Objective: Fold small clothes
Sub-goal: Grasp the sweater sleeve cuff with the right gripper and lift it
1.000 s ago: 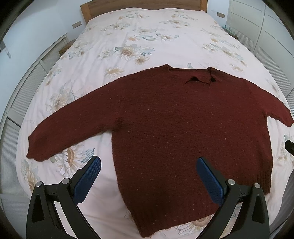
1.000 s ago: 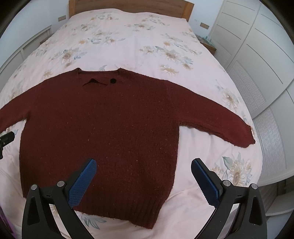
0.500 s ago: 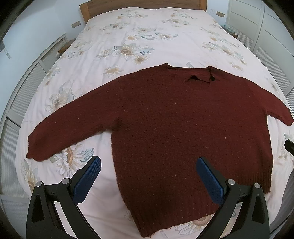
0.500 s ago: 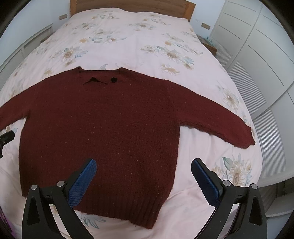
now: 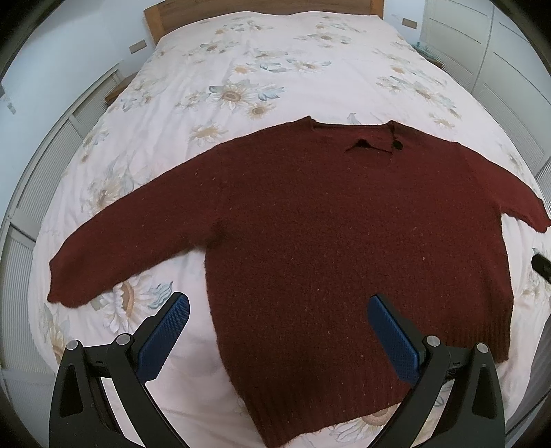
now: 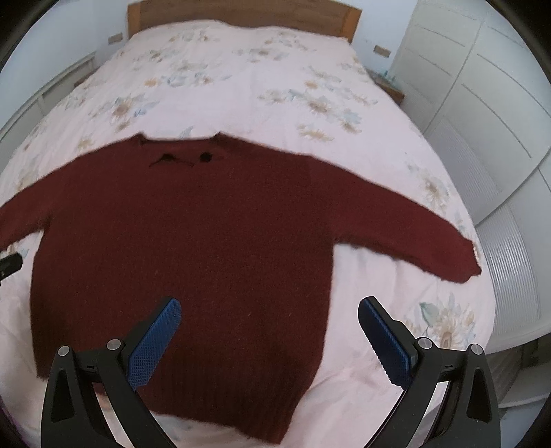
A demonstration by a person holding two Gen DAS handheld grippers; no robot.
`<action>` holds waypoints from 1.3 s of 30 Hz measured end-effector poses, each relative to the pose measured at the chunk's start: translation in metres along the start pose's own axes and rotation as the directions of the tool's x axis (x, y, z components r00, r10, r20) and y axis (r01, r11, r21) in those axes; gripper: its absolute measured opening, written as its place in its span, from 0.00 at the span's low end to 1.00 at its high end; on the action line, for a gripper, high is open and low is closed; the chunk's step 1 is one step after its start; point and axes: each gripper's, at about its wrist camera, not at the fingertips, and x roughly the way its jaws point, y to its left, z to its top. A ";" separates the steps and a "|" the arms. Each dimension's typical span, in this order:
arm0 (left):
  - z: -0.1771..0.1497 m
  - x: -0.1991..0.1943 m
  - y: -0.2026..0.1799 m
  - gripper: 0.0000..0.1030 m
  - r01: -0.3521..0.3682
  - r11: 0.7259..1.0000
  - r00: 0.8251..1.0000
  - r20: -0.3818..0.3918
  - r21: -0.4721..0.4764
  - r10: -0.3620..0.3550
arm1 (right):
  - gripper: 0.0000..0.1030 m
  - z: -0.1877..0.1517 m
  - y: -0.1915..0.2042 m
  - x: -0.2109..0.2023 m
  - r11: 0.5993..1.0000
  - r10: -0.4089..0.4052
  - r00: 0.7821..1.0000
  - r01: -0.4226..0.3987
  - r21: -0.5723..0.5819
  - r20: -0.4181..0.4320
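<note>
A dark red knitted sweater (image 5: 344,234) lies flat on the bed, front up, both sleeves spread out, neck toward the headboard. It also shows in the right wrist view (image 6: 193,248). My left gripper (image 5: 278,310) is open and empty, held above the sweater's lower left hem. My right gripper (image 6: 269,312) is open and empty, held above the lower right hem. The left sleeve cuff (image 5: 65,286) lies near the bed's left edge, the right sleeve cuff (image 6: 461,262) near its right edge.
The bed has a pale pink floral cover (image 5: 248,75) and a wooden headboard (image 6: 241,13). White wardrobe doors (image 6: 482,103) stand to the right. A low white radiator or panel (image 5: 38,179) runs along the left wall.
The right wrist view has shifted a little and is blurred, so my right gripper is moving. The sweater and left gripper have stayed in place.
</note>
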 end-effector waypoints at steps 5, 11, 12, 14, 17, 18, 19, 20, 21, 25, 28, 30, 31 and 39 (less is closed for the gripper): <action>0.013 0.007 -0.002 0.99 -0.007 0.999 1.000 0.023 0.042 0.006 | 1.00 0.013 -0.057 0.012 0.995 -0.014 0.999 0.010 0.099 0.047; 0.033 0.019 0.005 0.99 0.020 0.999 0.999 0.037 0.038 -0.021 | 1.00 0.032 -0.150 0.040 0.973 -0.123 0.990 0.108 0.202 0.062; 0.037 0.019 0.008 0.99 0.036 0.999 0.998 0.051 0.024 -0.038 | 1.00 0.034 -0.163 0.045 0.969 -0.143 0.988 0.127 0.212 0.062; 0.045 0.020 0.013 0.99 0.052 0.999 0.996 0.069 -0.002 -0.052 | 1.00 0.039 -0.192 0.059 0.959 -0.165 0.985 0.149 0.240 0.051; 0.057 0.026 0.020 0.99 0.039 0.999 0.997 0.074 -0.034 -0.036 | 1.00 0.040 -0.242 0.090 0.932 -0.174 0.985 0.165 0.324 -0.002; 0.060 0.028 0.021 0.99 0.034 0.999 0.997 0.071 -0.039 -0.031 | 1.00 0.039 -0.260 0.104 0.918 -0.178 0.983 0.179 0.355 -0.034; 0.064 0.032 0.023 0.99 0.029 0.999 0.998 0.063 -0.042 -0.026 | 1.00 0.037 -0.274 0.114 0.907 -0.179 0.982 0.187 0.377 -0.058; 0.065 0.035 0.023 0.99 0.021 0.999 0.998 0.057 -0.039 -0.019 | 1.00 0.036 -0.286 0.125 0.896 -0.178 0.981 0.196 0.399 -0.081; 0.067 0.039 0.024 0.99 0.007 0.999 0.999 0.048 -0.037 -0.005 | 1.00 0.032 -0.301 0.138 0.881 -0.172 0.979 0.203 0.427 -0.110; 0.064 0.056 0.030 0.99 -0.036 0.998 0.999 0.008 -0.042 0.036 | 1.00 0.017 -0.337 0.181 0.833 -0.158 0.964 0.246 0.496 -0.214; 0.057 0.067 0.036 0.99 -0.051 0.997 0.998 -0.025 -0.052 0.050 | 1.00 -0.001 -0.360 0.209 0.783 -0.085 0.961 0.228 0.579 -0.263; 0.052 0.074 0.039 0.99 -0.066 0.997 0.997 -0.052 -0.043 0.064 | 1.00 -0.012 -0.372 0.218 0.742 -0.048 0.963 0.213 0.636 -0.266; 0.050 0.076 0.041 0.99 -0.074 0.996 0.996 -0.059 -0.038 0.072 | 1.00 -0.017 -0.377 0.221 0.720 -0.037 0.965 0.206 0.663 -0.259; 0.037 0.091 0.054 0.99 -0.101 0.993 0.988 -0.124 -0.056 0.094 | 0.63 -0.016 -0.398 0.222 0.659 -0.031 0.963 0.220 0.719 -0.266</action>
